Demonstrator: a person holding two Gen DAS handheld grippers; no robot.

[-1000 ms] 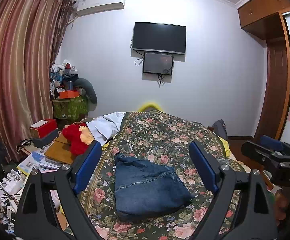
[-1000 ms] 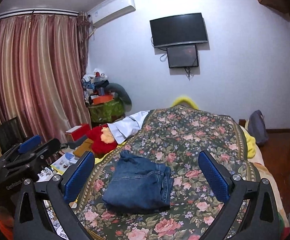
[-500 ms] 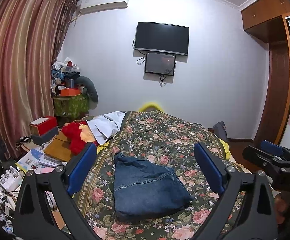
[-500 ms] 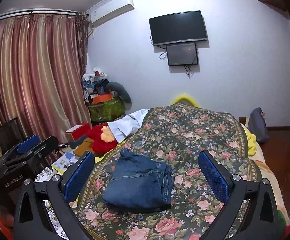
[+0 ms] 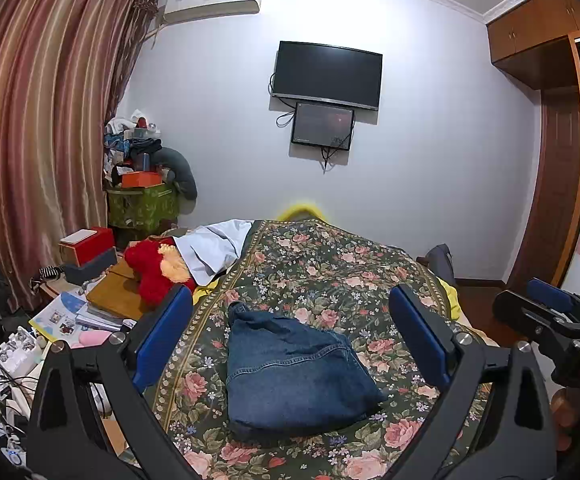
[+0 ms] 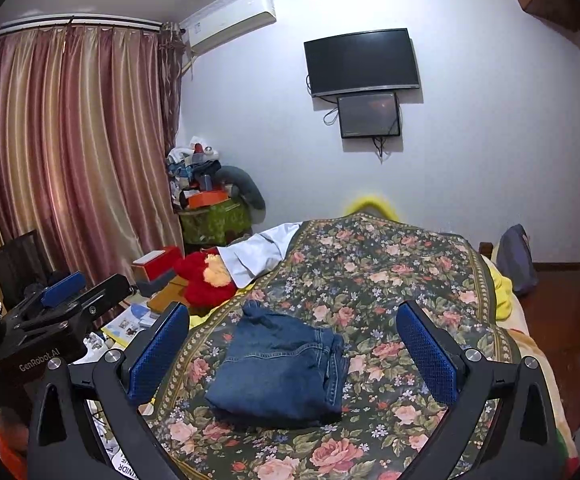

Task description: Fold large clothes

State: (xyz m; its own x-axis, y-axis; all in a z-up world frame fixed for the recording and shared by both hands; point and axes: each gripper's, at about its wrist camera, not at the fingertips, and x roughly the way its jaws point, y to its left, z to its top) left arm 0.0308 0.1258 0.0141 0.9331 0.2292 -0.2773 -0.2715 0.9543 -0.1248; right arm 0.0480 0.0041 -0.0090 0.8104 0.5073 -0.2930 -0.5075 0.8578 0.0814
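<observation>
While the left gripper (image 5: 290, 336) is finishing a widening of its jaws, nothing is lying between them; both it and the right gripper (image 6: 292, 348) are hanging spread and empty just short of the folded jeans (image 5: 290, 376). That denim bundle is resting compact on the floral bedspread (image 5: 330, 264), near its front edge, well apart from the red plush toy (image 5: 149, 268) beside the bedspread. Judging by this letting go, the fold is looking complete.
</observation>
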